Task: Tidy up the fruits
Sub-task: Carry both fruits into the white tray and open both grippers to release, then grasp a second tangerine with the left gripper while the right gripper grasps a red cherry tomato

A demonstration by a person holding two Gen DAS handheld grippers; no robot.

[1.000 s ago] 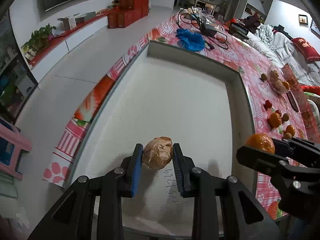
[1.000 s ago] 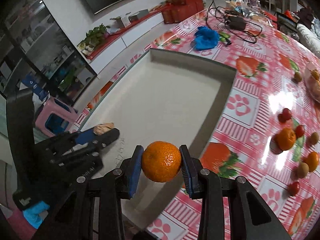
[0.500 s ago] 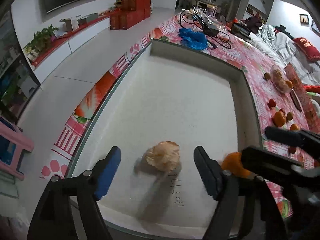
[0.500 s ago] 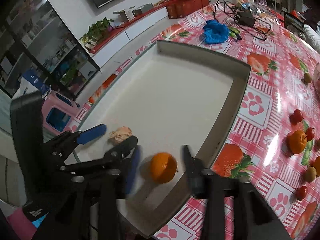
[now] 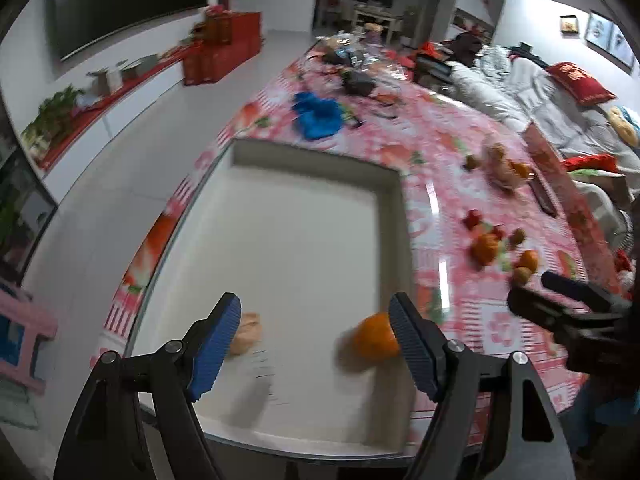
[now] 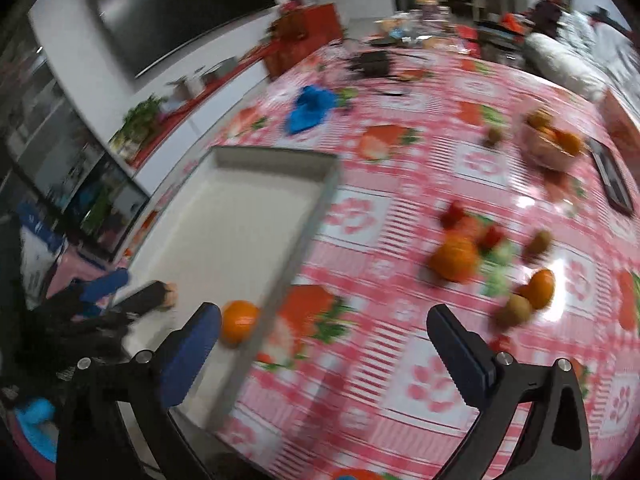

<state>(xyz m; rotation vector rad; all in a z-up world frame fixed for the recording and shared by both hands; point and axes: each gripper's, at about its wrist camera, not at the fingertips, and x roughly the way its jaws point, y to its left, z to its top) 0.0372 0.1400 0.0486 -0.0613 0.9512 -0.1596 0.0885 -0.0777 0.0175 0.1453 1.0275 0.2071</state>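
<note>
Orange mandarin (image 5: pixel 374 342) and brownish fruit (image 5: pixel 247 332) inside white tray (image 5: pixel 304 168).

White tray (image 5: pixel 296 240) floor lies bare toward twelve o'clock; an orange (image 5: pixel 374 342) at four and a brown fruit (image 5: pixel 246 332) at eight crowd its near edge.

Orange tangerine (image 5: pixel 374 343) in white tray (image 5: pixel 288 240) (pink-and-white checked tablecloth (image 6: pixel 420 360), blue cloth (image 6: pixel 310 108)).

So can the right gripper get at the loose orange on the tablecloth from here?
Probably yes: the right gripper is open and empty, and bare tablecloth lies between it and the orange.
</note>
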